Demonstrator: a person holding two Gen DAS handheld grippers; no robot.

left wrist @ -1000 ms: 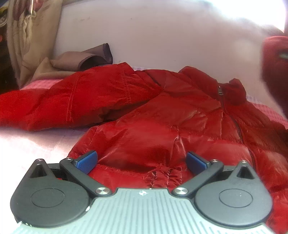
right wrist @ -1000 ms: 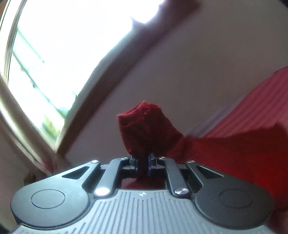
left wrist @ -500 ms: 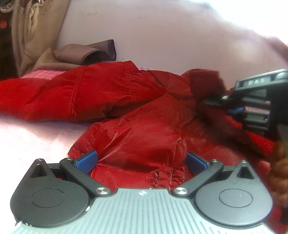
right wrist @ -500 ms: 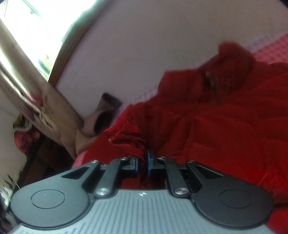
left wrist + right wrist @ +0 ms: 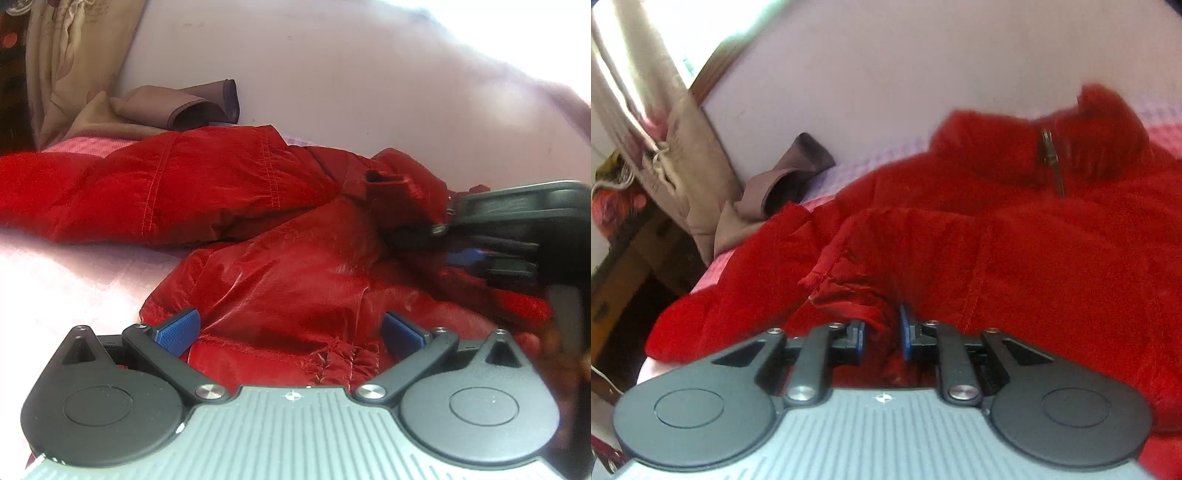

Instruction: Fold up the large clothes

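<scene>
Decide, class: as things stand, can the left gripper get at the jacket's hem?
Probably yes. The left gripper is open with the jacket's hem right between its fingers, and nothing lies over it.

The jacket (image 5: pixel 280 236) lies spread across the bed (image 5: pixel 66 266), one sleeve (image 5: pixel 147 192) stretched out to the left. Behind the sleeve, against the wall (image 5: pixel 332 85), sits a folded cloth (image 5: pixel 184 107), with a curtain (image 5: pixel 70 62) hanging at its left. The left gripper (image 5: pixel 290 328) straddles the jacket's hem. The right gripper (image 5: pixel 882 332) is over the jacket's right side, a cuff (image 5: pixel 849 291) between its opening jaws.
</scene>
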